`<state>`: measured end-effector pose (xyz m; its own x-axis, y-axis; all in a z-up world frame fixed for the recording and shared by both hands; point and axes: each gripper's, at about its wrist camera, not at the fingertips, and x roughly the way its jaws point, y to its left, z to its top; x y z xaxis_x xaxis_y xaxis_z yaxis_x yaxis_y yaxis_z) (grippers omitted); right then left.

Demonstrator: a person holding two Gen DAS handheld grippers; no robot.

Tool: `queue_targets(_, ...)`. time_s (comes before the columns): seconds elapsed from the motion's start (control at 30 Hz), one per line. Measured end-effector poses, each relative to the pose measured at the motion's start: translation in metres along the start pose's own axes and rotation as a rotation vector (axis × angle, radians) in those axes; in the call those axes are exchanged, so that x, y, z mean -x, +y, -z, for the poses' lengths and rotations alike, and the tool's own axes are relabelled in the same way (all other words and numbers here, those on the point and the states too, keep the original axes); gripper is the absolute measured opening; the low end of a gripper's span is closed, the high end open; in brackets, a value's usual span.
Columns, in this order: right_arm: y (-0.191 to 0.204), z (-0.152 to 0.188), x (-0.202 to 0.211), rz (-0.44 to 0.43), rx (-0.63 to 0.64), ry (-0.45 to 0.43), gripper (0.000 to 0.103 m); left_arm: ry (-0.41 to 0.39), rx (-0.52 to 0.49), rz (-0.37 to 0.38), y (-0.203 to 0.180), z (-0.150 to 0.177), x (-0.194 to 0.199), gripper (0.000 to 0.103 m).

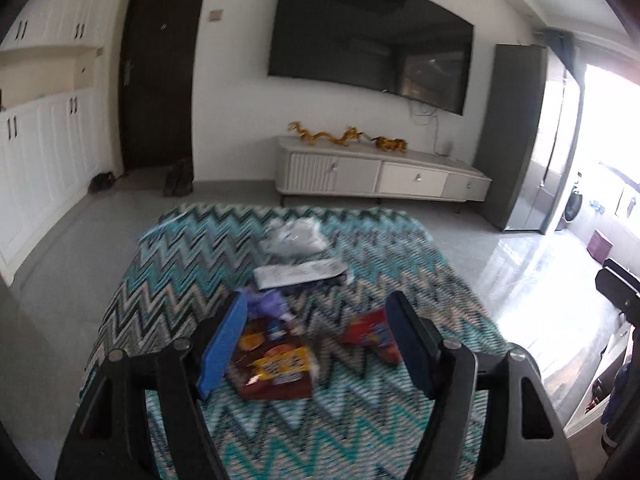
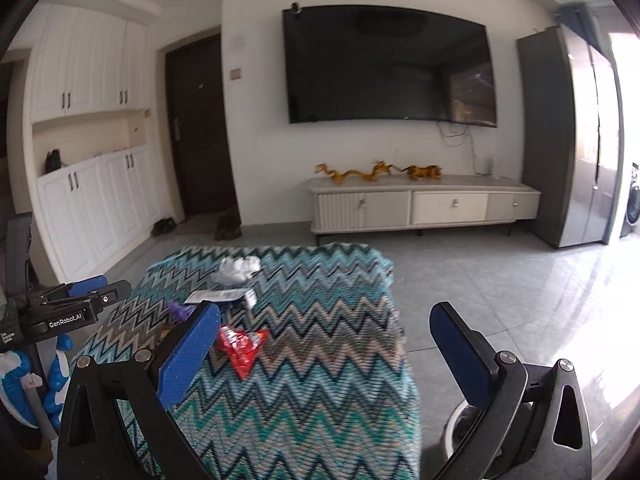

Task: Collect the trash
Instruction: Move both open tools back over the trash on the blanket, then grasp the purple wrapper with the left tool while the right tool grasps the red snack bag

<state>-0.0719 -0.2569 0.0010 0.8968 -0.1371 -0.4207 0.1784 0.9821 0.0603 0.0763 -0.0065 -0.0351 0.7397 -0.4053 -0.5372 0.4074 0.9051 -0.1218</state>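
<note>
Approach step: your left gripper (image 1: 316, 344), jaws spread and empty, hovers over the brown crinkled snack packet (image 1: 272, 364); lower, then pinch. Right gripper (image 2: 324, 356) is spread too.

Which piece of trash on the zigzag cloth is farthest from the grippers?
The crumpled white plastic bag, near the cloth's far edge; the wrappers lie closer.

1. I see a white wall (image 2: 256, 140) with a big black TV (image 2: 388, 64) hanging on it.
2. Under the TV stands a long, low cabinet (image 2: 424, 204) with drawers. Golden dragon toys (image 2: 356, 172) sit on top of it.
3. A dark door (image 2: 200, 128) is at the left, with shoes (image 2: 228, 224) on the floor near it.
4. Tall white cupboards (image 2: 92, 128) fill the left side.
5. The floor (image 2: 500, 292) is grey, shiny tile.
6. A tall grey fridge (image 2: 568, 140) stands at the right, and bright light comes in beside it.
</note>
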Motion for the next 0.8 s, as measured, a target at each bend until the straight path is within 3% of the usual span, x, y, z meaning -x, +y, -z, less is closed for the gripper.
queue_targets(0.3,0.036,0.017,-0.069,-0.109,0.023,0.117,0.103,0.07,0.039,-0.04,0.068,0.009,-0.033,0.071)
queue_targets(0.8,0.071,0.058,-0.189,-0.259,0.042,0.317,0.1,0.252,-0.015,0.061,0.06,0.015,-0.137,0.071)
